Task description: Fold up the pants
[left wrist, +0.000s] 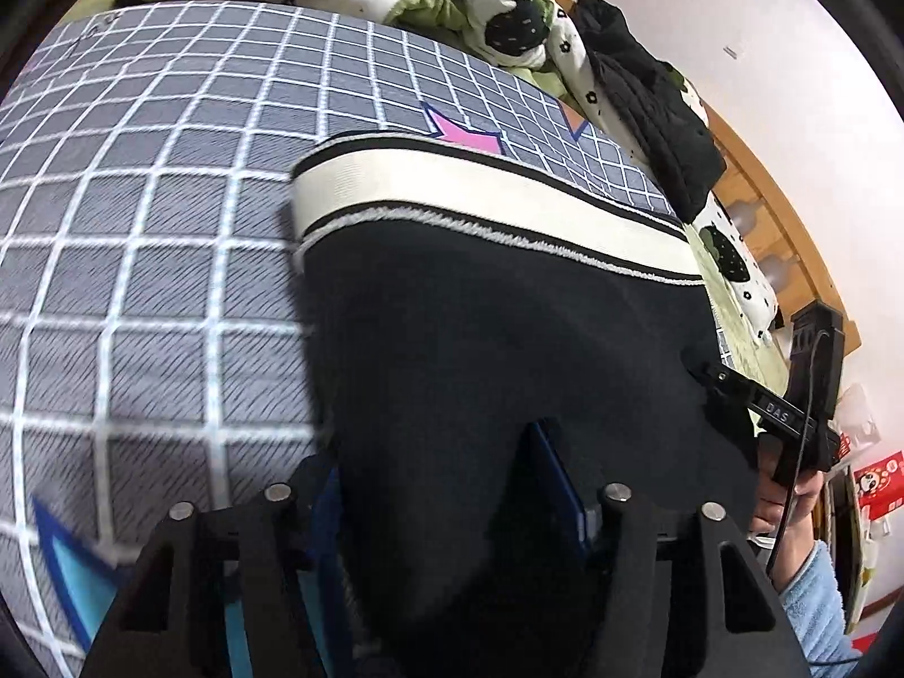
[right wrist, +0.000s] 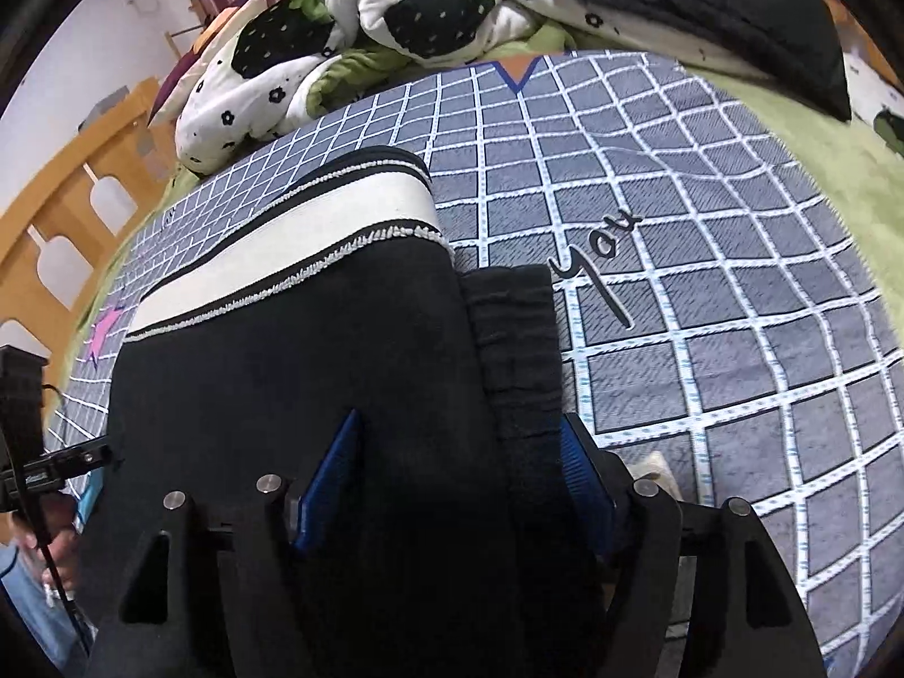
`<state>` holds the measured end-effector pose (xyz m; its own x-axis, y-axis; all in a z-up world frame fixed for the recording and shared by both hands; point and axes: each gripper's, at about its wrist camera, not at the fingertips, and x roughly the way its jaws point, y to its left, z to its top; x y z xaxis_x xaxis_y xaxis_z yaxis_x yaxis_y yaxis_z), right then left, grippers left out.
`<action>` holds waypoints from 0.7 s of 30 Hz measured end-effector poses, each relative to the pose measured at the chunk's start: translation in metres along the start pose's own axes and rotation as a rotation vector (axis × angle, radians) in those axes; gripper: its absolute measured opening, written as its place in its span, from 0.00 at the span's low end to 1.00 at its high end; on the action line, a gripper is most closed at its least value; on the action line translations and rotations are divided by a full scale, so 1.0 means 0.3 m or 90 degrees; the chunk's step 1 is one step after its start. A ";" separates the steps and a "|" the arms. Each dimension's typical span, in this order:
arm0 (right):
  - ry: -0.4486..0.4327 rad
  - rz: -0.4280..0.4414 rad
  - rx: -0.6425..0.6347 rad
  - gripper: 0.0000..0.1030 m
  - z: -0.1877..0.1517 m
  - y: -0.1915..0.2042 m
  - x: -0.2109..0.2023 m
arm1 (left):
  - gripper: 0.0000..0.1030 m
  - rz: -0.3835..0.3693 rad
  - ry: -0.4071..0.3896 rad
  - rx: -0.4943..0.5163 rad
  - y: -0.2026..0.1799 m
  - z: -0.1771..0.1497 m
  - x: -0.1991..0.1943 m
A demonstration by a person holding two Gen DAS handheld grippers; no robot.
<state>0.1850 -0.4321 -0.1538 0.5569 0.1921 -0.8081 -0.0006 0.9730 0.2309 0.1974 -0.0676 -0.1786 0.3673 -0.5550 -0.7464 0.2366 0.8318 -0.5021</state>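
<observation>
On your left, the left gripper (left wrist: 446,508) stands with jaws spread wide, the black fleece pants with the cream-striped waistband (left wrist: 508,327) bunched between its blue pads; no pinch is visible. Pull now and the cloth will likely slip out, spoiling the fold. The pants lie on the grey checked bedsheet (left wrist: 141,214), waistband away from you. On your right, the right gripper (right wrist: 463,486) is equally wide, straddling the pants' edge beside the ribbed black cuff (right wrist: 514,327). Lift unevenly and the layers could skew.
</observation>
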 end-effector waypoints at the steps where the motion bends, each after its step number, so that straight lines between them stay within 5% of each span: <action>1: 0.002 0.001 -0.004 0.66 0.003 0.003 0.000 | 0.48 0.009 -0.003 0.003 -0.013 0.002 0.007; 5: 0.010 0.020 0.020 0.61 0.014 -0.009 -0.015 | 0.25 0.043 -0.050 0.053 -0.079 -0.001 -0.036; 8: -0.007 0.020 0.043 0.52 0.027 -0.001 -0.065 | 0.22 0.006 -0.070 0.052 -0.102 0.029 -0.101; 10: -0.045 -0.007 0.031 0.31 0.016 0.038 -0.116 | 0.21 -0.022 -0.086 0.046 -0.112 0.044 -0.150; 15: -0.134 0.038 0.073 0.15 0.004 0.132 -0.258 | 0.19 -0.055 -0.115 0.052 -0.143 0.057 -0.285; 21: -0.190 0.104 0.066 0.14 0.050 0.308 -0.345 | 0.18 -0.022 -0.187 0.040 -0.026 0.091 -0.553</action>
<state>0.1397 -0.3640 -0.0407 0.7750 0.2828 -0.5652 -0.0336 0.9115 0.4100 0.1592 0.0184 -0.0389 0.6000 -0.5648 -0.5665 0.3054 0.8163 -0.4904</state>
